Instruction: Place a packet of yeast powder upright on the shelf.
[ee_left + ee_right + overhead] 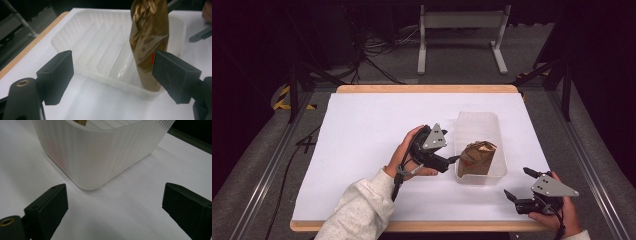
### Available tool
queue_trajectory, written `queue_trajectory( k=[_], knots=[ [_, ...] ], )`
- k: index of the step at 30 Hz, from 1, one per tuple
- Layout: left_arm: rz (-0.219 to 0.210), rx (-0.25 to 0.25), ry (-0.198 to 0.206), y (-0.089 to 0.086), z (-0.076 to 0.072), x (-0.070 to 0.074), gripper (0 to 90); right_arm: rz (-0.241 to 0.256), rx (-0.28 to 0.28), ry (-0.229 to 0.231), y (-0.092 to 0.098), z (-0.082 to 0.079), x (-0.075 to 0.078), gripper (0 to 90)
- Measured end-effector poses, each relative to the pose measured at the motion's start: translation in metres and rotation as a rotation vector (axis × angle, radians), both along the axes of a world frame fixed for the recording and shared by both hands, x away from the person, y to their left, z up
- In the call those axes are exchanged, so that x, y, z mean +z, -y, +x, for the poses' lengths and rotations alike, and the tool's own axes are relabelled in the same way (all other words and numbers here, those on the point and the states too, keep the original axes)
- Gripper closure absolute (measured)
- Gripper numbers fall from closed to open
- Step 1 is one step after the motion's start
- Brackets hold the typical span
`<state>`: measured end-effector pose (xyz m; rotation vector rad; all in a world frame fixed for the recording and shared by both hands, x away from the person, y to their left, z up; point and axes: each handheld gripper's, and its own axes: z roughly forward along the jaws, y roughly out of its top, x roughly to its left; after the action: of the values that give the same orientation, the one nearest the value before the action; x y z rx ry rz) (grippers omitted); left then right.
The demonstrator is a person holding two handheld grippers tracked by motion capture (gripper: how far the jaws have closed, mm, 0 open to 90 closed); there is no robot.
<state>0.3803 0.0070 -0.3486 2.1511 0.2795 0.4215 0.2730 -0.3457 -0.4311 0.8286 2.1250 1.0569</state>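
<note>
On the left of the high view, the left hand-held gripper (456, 159) reaches toward the near end of the clear plastic tray (477, 120), its jaws spread and holding nothing. In the left gripper view the jaws stand wide apart just outside the tray's near wall, with the brown foil bag (148, 37) upright inside, close to the right-hand jaw; contact cannot be told from here.

In the middle, the bag (477, 157) stands in the near part of the tray, crumpled at its top, while the far part of the tray is bare. The tray sits on the white counter (372, 130), right of centre.

On the right, the right hand-held gripper (518, 184) rests low near the counter's front edge, released, well clear of the tray; its own view shows the tray's ribbed corner (100, 157) ahead of open jaws.

Judging by this, the bag is already placed in the tray and let go. What seems left is pulling the left hand back, or steadying the bag if it leans.
</note>
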Motion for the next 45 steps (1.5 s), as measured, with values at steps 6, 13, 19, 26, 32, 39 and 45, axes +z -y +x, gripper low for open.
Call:
queue_trajectory(
  k=[6,13,19,26,32,39,45],
  knots=[
    [0.048,0.021,0.026,-0.006,-0.002,-0.005,16.5,-0.002,0.003,0.003,0.0,0.0,0.0,7.2],
    [0.09,0.048,0.042,-0.016,-0.004,-0.011,15.3,-0.001,0.001,0.003,0.0,0.0,0.0,7.1],
    [0.111,0.066,0.048,-0.022,-0.003,-0.015,14.9,-0.004,0.003,0.005,-0.001,0.0,0.0,7.1],
    [0.135,0.081,0.051,-0.029,-0.004,-0.017,14.3,-0.005,0.003,0.005,-0.001,0.0,0.0,7.2],
    [0.146,0.109,0.041,-0.04,-0.005,-0.021,13.6,-0.008,0.007,0.004,-0.002,0.001,0.0,7.2],
    [0.161,0.143,0.026,-0.055,-0.007,-0.027,12.3,-0.01,0.009,0.005,-0.003,0.001,0.001,7.2],
    [0.172,0.184,0.014,-0.069,-0.009,-0.037,11.8,-0.01,0.008,0.006,-0.003,0.001,0.001,7.2]
  ],
)
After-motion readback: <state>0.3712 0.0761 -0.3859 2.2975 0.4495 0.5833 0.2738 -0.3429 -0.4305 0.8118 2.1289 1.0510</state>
